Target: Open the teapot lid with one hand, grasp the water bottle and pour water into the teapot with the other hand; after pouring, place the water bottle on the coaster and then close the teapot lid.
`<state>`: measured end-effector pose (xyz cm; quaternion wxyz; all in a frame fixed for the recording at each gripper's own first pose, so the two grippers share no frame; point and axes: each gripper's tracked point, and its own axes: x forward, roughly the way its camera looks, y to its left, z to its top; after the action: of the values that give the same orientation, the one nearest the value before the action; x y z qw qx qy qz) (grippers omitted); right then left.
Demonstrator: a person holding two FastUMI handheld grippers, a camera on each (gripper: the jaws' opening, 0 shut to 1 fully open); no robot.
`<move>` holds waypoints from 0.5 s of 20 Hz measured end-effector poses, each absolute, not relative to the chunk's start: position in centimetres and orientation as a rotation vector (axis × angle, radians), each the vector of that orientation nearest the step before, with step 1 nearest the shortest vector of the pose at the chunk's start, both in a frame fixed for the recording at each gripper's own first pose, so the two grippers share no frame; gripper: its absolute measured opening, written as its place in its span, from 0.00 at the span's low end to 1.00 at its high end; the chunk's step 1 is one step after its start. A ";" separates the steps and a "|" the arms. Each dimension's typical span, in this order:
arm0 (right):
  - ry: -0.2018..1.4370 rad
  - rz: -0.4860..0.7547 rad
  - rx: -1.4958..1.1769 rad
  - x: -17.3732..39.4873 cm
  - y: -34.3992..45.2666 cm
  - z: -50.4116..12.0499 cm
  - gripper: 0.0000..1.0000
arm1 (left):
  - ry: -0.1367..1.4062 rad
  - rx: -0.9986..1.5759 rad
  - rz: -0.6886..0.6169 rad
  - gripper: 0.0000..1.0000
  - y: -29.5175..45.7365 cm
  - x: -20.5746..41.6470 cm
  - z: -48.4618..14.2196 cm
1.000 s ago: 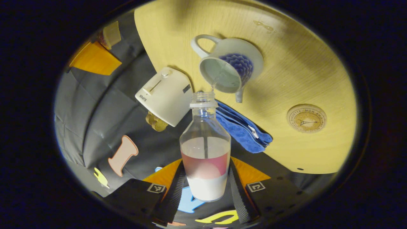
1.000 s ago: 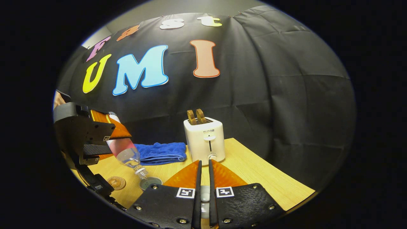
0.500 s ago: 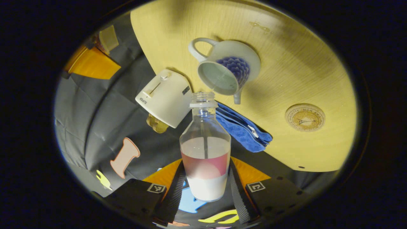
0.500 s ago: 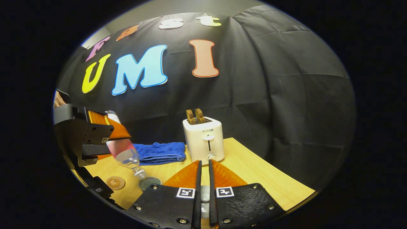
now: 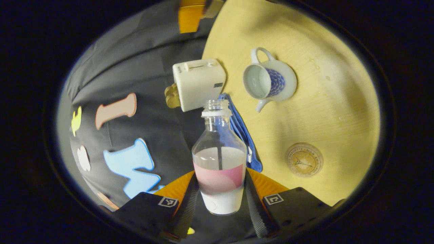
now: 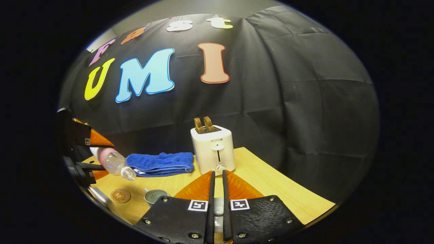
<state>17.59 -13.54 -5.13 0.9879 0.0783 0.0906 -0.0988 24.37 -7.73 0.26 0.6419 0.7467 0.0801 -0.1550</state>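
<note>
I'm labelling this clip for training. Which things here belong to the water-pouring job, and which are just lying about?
Part of the job:
water bottle, held by the left gripper
teapot, open
teapot lid, pinched in the right gripper
coaster

Just lying about:
toaster with toast
blue towel

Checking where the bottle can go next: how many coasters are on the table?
1. The coaster lies flat on the wooden table, apart from the open teapot and beside the blue towel. The tools may hide part of the table.
</note>
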 end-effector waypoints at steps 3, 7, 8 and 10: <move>0.186 -0.176 0.137 17.8 -12.3 -5.2 0.10 | 0.183 1.389 -0.320 0.85 -5.7 23.7 -0.2; 0.190 -0.147 0.110 18.2 -10.9 -5.5 0.10 | 0.188 0.973 -0.262 0.85 -3.7 23.7 -0.9; 0.193 -0.140 0.108 18.3 -10.6 -5.6 0.10 | 0.192 0.864 -0.248 0.85 -3.4 23.4 -1.2; 0.194 -0.125 0.111 18.4 -9.9 -5.6 0.10 | 0.179 0.676 -0.210 0.85 -3.0 23.1 -1.1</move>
<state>18.40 -9.95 -5.65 0.9918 0.0553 0.0967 -0.0621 23.06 -2.98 -1.06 0.9341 0.3305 0.0876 -0.1028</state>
